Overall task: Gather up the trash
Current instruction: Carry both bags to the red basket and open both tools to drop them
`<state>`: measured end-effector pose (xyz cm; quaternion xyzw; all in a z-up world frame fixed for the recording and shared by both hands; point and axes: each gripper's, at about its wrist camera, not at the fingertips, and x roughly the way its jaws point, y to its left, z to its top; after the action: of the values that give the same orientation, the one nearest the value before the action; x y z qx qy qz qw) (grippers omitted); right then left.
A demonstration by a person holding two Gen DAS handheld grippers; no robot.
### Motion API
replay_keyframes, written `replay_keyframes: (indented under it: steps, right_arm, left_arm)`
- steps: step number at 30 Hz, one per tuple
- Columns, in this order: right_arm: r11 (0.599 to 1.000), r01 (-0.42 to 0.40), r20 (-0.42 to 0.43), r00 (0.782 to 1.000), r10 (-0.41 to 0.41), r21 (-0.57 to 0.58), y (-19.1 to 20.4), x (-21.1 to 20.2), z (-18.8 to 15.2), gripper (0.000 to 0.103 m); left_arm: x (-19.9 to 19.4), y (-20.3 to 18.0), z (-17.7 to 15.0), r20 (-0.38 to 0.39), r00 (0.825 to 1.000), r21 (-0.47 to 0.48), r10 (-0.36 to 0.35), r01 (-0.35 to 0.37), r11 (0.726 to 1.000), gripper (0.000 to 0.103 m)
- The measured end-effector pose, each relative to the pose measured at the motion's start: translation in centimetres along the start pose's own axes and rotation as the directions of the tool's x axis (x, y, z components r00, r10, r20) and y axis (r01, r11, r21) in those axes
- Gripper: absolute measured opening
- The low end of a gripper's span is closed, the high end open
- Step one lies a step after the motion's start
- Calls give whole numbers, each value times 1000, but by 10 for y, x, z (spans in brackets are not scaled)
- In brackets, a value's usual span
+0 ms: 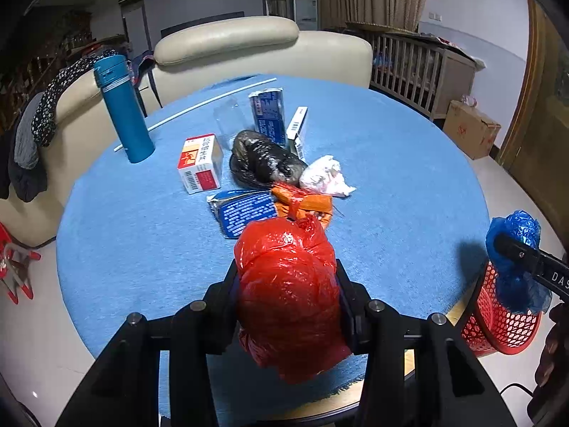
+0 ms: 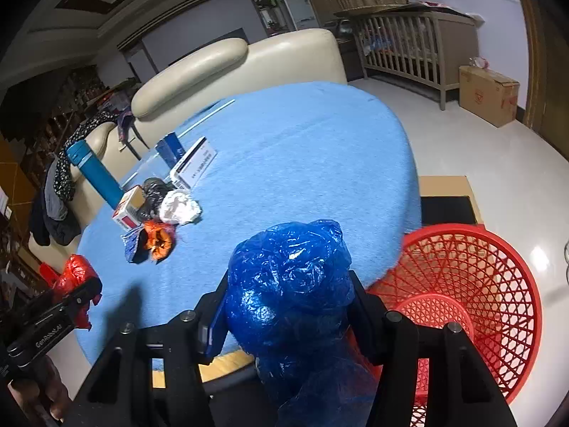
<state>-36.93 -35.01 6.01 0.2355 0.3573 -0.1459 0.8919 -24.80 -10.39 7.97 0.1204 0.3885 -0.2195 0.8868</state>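
My left gripper [image 1: 286,284] is shut on a crumpled red plastic bag [image 1: 288,295] and holds it above the near edge of the round blue table [image 1: 391,185]. My right gripper [image 2: 288,295] is shut on a crumpled blue plastic bag [image 2: 288,284] at the table's right edge, beside the red mesh basket [image 2: 498,284]. The basket also shows in the left wrist view [image 1: 494,323]. Trash lies mid-table: a black bag [image 1: 263,158], a white paper wad [image 1: 325,176], an orange wrapper [image 1: 302,203], a blue packet [image 1: 243,211] and a red-white box [image 1: 199,167].
A teal bottle [image 1: 122,110] stands at the table's left. An upright blue carton [image 1: 268,112], a white box [image 1: 297,126] and a long white straw [image 1: 199,110] lie farther back. A cream sofa [image 1: 249,46] is behind the table. A cardboard box [image 1: 471,130] is on the floor.
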Motion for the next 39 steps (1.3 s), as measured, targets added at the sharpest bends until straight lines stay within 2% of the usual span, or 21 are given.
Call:
replay_keyframes:
  steps: [10,17,22,30,34,39]
  right_arm:
    - [995,46,26,999,-48,83,-49,-12,-4,61]
    - [979,120,60,989,-132,165,-98,-31,-4,61]
    - [969,159,40,985,-169,191,-124,-33,-10,61]
    - [954,201,-56,980,-193,224,-157,-16,-26,63]
    - [948,219,-98,975,-201,230,-167,-9,-32,73]
    - [938,223,-93,974,-205,264,-182,-15,-37,74]
  left_arm:
    - [-2,-34,7,10,1000,77,-25,24,997,49]
    - [-5,-83,17,18,993,165,-112,108,980,48]
    - [-8,-123,21,14,984,238,-179,170,956,48]
    - [-2,-182,24,-33,963,319,-266,262,911,48]
    - [1,-206,24,-52,955,348,-291,291,891,48]
    - [9,-233,21,-96,942,368,-322,334,868,49]
